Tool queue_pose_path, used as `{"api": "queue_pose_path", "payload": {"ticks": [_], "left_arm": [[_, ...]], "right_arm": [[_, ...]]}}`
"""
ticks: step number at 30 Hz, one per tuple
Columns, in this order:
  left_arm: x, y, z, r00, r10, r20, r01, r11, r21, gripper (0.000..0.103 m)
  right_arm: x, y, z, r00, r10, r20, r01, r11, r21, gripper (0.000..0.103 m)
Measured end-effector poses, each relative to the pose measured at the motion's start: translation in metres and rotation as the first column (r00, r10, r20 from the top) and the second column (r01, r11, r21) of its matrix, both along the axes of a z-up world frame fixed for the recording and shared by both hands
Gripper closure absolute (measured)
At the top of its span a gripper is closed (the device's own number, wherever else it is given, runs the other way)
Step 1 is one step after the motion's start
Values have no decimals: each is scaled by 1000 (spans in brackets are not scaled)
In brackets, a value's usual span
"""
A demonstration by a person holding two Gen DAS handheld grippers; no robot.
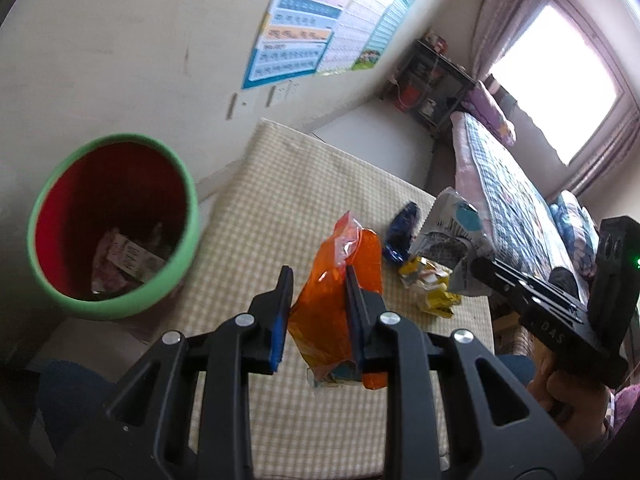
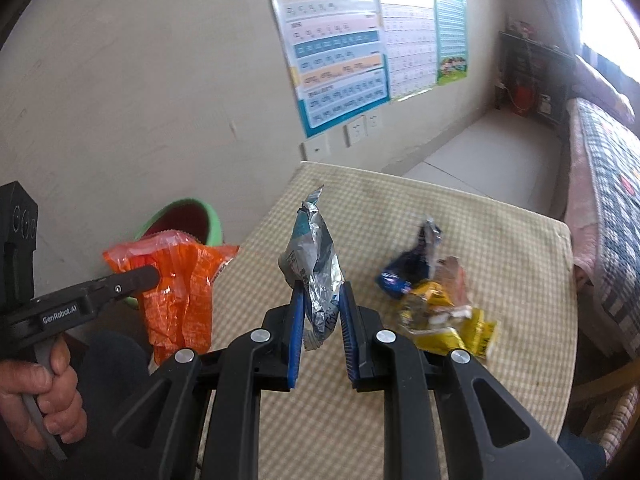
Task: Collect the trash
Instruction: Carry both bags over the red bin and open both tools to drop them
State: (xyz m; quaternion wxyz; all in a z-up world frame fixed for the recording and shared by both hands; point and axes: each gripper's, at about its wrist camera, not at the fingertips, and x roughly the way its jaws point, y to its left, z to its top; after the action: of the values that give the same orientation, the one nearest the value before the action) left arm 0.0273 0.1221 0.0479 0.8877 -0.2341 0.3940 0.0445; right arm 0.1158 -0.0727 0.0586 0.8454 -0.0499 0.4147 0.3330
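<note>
Left gripper: jaws pinching an orange wrapper, held clear above the checked table. The green bin, red inside with litter at the bottom, stands off to the left of these jaws. Right gripper: jaws pinching a crumpled silver wrapper above the table. Beyond and right of these jaws, a blue wrapper and yellow wrappers lie on the table.
</note>
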Motion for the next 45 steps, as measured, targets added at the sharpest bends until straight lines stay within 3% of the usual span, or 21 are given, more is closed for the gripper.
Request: {"api": "queue_pose_path", "payload": {"ticks": [12, 24, 36, 45], "left_arm": [[-27, 79, 10, 988, 151, 30, -152, 988, 12, 79], [-61, 159, 10, 956, 292, 28, -293, 955, 44, 79], [-58, 208, 4, 941, 336, 41, -338, 939, 64, 79], [-45, 227, -18, 939, 343, 1, -343, 938, 50, 78]], "right_arm": [[-8, 90, 12, 988, 154, 24, -154, 988, -1, 86], [-24, 186, 10, 959, 285, 11, -285, 958, 22, 86], [-22, 257, -22, 936, 350, -37, -350, 937, -4, 86], [-9, 281, -52, 930, 361, -77, -364, 931, -30, 86]]}}
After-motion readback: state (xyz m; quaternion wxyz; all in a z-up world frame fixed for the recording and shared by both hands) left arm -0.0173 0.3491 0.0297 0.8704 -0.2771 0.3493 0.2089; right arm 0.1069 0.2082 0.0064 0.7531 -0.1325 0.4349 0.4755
